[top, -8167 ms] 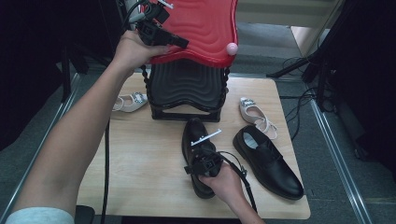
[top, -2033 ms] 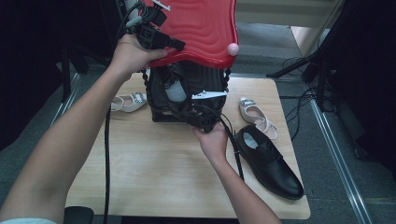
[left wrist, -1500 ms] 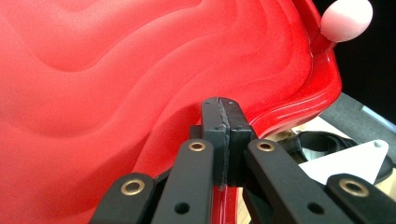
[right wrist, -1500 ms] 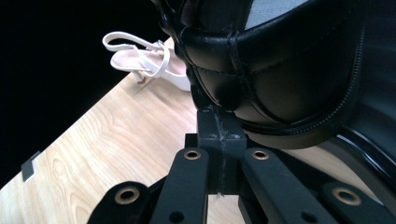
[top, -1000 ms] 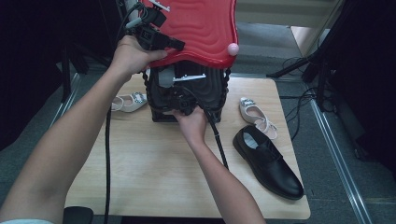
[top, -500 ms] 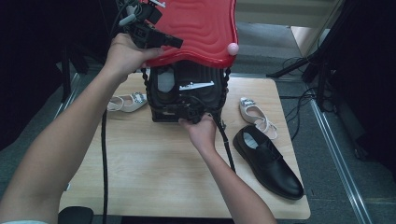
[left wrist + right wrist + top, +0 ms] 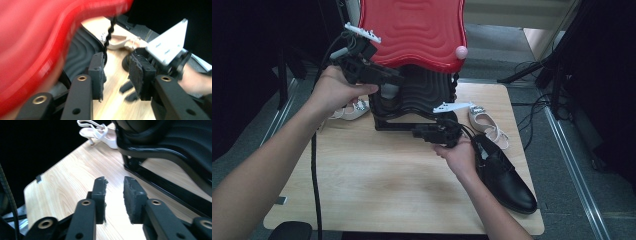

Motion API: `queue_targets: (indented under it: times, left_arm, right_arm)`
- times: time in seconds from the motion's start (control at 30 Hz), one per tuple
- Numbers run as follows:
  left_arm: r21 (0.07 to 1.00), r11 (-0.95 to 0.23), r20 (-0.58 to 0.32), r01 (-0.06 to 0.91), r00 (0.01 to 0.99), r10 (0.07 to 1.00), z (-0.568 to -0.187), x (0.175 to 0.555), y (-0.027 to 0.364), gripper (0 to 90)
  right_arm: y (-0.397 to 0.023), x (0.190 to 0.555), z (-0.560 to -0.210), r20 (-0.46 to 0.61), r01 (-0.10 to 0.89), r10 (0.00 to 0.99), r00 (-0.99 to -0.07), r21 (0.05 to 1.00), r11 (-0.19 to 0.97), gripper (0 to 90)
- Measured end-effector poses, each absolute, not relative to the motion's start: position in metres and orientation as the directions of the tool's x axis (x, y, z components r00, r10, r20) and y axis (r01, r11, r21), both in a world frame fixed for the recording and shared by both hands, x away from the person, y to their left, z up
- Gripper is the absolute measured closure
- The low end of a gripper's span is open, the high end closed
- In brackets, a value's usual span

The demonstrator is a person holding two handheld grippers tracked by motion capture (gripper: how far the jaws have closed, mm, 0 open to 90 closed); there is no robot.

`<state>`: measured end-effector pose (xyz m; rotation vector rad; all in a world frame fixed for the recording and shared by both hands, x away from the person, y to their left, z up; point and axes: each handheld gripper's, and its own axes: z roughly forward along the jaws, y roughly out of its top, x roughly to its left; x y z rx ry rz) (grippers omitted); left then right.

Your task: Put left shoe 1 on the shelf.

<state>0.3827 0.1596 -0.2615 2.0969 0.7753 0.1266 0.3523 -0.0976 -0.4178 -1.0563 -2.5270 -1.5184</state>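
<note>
The high view looked forward and down from above the person's side, taking in the whole tabletop [image 7: 377,185] and the red lid [image 7: 414,30] at its far edge. The left gripper view sat close under that lid [image 7: 37,45], facing across the tabletop [image 7: 116,105] toward the other hand. The right gripper view rode low, looking along the boards [image 7: 72,177] to the white sandal [image 7: 98,131], which the high view also showed [image 7: 349,109].
</note>
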Motion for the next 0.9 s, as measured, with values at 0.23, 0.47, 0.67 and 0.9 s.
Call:
queue_targets:
  times: [0.23, 0.47, 0.67, 0.9]
  left_arm:
    - [0.783, -0.398, -0.196, 0.479, 0.796, 0.573, -0.291, 0.362, 0.168, 53.7]
    - [0.771, -0.389, -0.227, 0.503, 0.789, 0.571, -0.322, 0.349, 0.176, 52.7]
    - [0.743, -0.373, -0.300, 0.556, 0.775, 0.557, -0.354, 0.344, 0.182, 51.5]
    - [0.724, -0.375, -0.339, 0.579, 0.772, 0.537, -0.390, 0.335, 0.181, 52.9]
  right_arm:
    - [-0.124, 0.337, -0.419, 0.336, 0.561, 0.542, -0.770, 0.760, 0.327, 69.2]
    - [-0.141, 0.328, -0.425, 0.339, 0.576, 0.549, -0.764, 0.742, 0.343, 65.8]
    - [-0.156, 0.316, -0.432, 0.324, 0.566, 0.556, -0.766, 0.750, 0.342, 62.5]
    - [-0.183, 0.312, -0.436, 0.328, 0.610, 0.609, -0.722, 0.717, 0.337, 63.2]
